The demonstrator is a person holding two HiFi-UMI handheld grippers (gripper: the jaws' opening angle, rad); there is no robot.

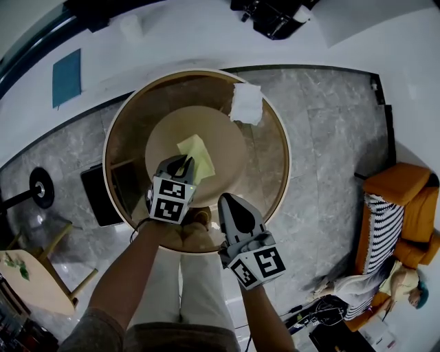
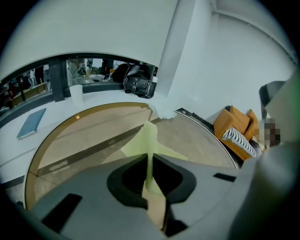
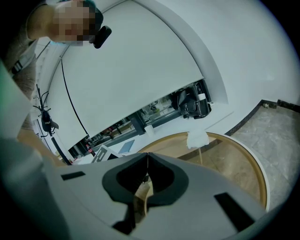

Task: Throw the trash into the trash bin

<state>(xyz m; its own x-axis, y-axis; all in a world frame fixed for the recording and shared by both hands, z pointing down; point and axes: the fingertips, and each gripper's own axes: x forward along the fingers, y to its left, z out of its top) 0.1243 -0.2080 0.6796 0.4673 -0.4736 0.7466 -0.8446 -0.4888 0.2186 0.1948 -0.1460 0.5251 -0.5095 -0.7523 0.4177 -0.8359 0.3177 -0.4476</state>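
Note:
A yellow-green sheet of paper [image 1: 199, 152] lies on the round glass table [image 1: 275, 137], in front of me. My left gripper [image 1: 181, 165] is shut on its near edge; in the left gripper view the sheet [image 2: 144, 140] stands pinched between the closed jaws of that gripper [image 2: 149, 158]. A crumpled white tissue [image 1: 246, 103] sits at the table's far rim, also in the left gripper view [image 2: 162, 110] and the right gripper view [image 3: 197, 138]. My right gripper [image 1: 229, 202] hovers over the near rim, shut with nothing in it [image 3: 147, 157]. I cannot make out a trash bin for certain.
A dark square box [image 1: 102, 195] stands on the floor by the table's left rim. An orange sofa [image 1: 400, 199] is at the right, a person reclining near it. A white ledge behind holds a black bag [image 1: 275, 16] and a blue book [image 1: 67, 76].

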